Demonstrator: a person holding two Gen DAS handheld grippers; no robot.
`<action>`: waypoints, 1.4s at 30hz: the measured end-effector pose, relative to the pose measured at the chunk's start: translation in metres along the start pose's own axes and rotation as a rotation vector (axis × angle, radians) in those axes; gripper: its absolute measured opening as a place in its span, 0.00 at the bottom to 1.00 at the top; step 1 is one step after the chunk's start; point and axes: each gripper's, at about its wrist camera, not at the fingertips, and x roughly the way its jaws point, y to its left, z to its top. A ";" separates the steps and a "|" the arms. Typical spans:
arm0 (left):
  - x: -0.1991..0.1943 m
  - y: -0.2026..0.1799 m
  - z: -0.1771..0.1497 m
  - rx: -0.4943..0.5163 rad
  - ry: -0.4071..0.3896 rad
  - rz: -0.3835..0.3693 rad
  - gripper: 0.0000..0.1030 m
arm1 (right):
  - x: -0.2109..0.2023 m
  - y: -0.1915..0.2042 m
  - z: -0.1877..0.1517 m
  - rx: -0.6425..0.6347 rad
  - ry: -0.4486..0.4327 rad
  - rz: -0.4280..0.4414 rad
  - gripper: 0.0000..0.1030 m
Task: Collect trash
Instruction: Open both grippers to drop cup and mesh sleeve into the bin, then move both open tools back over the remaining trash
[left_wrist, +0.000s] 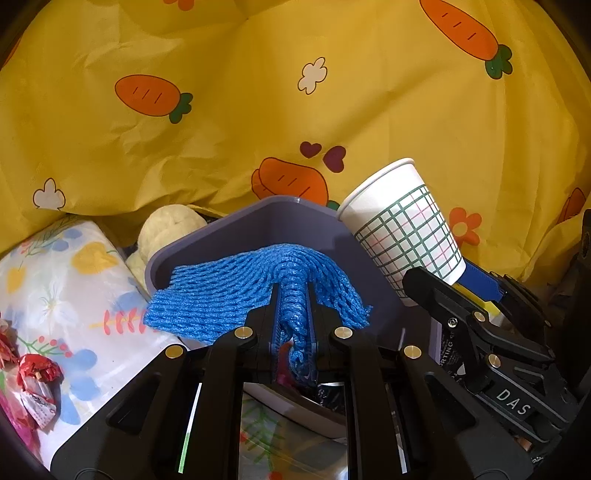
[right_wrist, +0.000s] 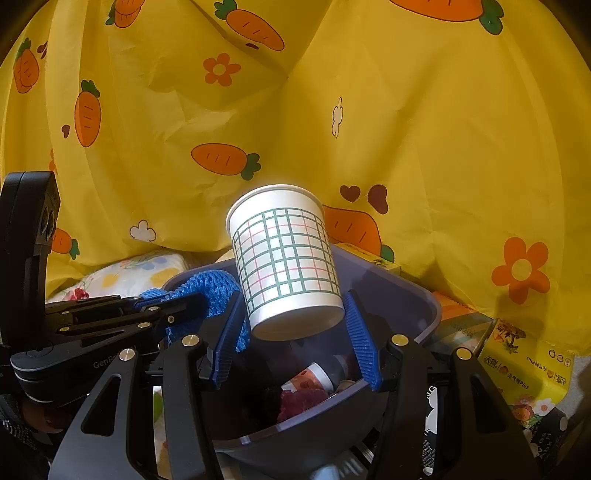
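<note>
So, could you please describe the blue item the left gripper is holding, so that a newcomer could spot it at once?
Find the grey-purple bin before the yellow carrot-print cloth. Over its near rim, the left gripper pinches a blue foam net. It alone is soft blue mesh; the neighbouring paper cup is rigid, white and checked.

Green-checked cup (right_wrist: 286, 264) (blue net (left_wrist: 251, 291))

A blue foam net sleeve (left_wrist: 258, 284), crumpled and pinched at its middle, hangs spread over the near rim of the purple bin (left_wrist: 280, 218). A white paper cup (right_wrist: 284, 266) with a green and pink grid pattern is held tilted, mouth up, above the bin's opening. Inside the bin lie a small bottle (right_wrist: 317, 374) and dark red scraps (right_wrist: 303, 400).
</note>
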 end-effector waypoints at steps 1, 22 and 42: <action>0.001 0.000 0.000 0.001 0.003 -0.008 0.11 | 0.000 -0.001 0.000 0.002 0.000 -0.001 0.53; -0.056 0.050 -0.033 -0.095 -0.106 0.168 0.88 | 0.016 0.016 -0.005 -0.015 0.045 -0.014 0.70; -0.177 0.124 -0.116 -0.289 -0.166 0.629 0.94 | -0.016 0.103 -0.007 -0.066 -0.026 0.145 0.92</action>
